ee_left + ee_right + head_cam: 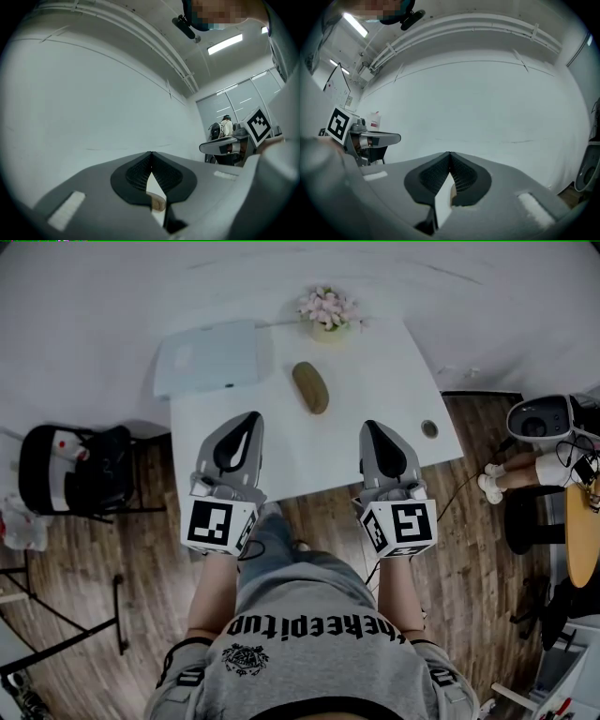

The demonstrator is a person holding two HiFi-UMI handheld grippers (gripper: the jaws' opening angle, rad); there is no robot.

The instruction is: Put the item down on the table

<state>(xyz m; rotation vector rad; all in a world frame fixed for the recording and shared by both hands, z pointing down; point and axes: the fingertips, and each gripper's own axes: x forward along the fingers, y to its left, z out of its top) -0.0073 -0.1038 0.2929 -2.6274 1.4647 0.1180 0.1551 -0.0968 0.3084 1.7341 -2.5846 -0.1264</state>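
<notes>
— White table (375,381), seen from overhead. The grippers?
— Left gripper (251,415) and right gripper (368,425) hover at its six o'clock edge, jaws pressed together, empty.
— The item?
— Brown oblong item (310,387) lies on the tabletop, twelve o'clock of them, apart.

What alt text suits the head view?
A left hand-held gripper and right hand-held gripper, both grey, shut and empty, hover over the near edge of a white rectangular table. Farther back a brown oblong item lies near a pale flat board and a pot of pink flowers.
</notes>
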